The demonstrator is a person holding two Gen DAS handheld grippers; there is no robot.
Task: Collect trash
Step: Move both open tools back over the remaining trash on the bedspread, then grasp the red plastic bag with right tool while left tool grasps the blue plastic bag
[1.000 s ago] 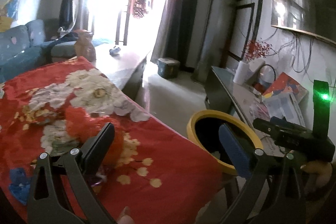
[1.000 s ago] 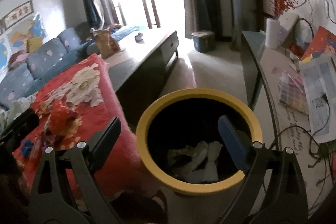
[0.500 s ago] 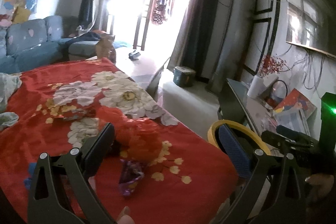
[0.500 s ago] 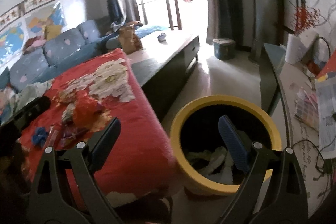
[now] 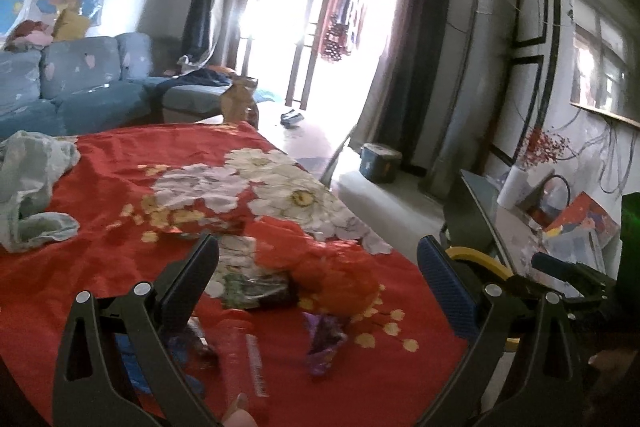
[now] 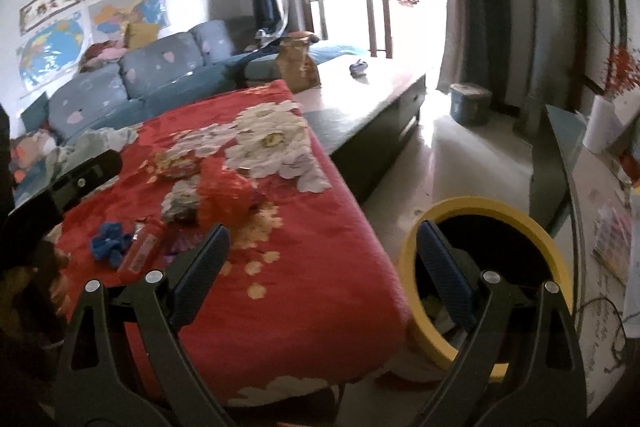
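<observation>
Red cloth (image 5: 104, 267) carries wrappers (image 5: 324, 339) at lower centre; left gripper (image 5: 316, 279) and right gripper (image 6: 322, 259) fingers spread, empty. Risk: pinching cloth with a wrapper, dragging litter away from the yellow bin (image 6: 556, 259).

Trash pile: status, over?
Both grippers open, empty. Trash pile on red cloth. Bin right of table. Path clear.

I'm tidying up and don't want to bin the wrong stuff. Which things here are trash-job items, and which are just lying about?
For the job:
- orange-red crumpled bag
- purple wrapper
- green packet
- yellow-rimmed bin
- left gripper, right gripper, both open, empty

Just lying about:
- pale cloth
- brown paper bag
- paper roll
</observation>
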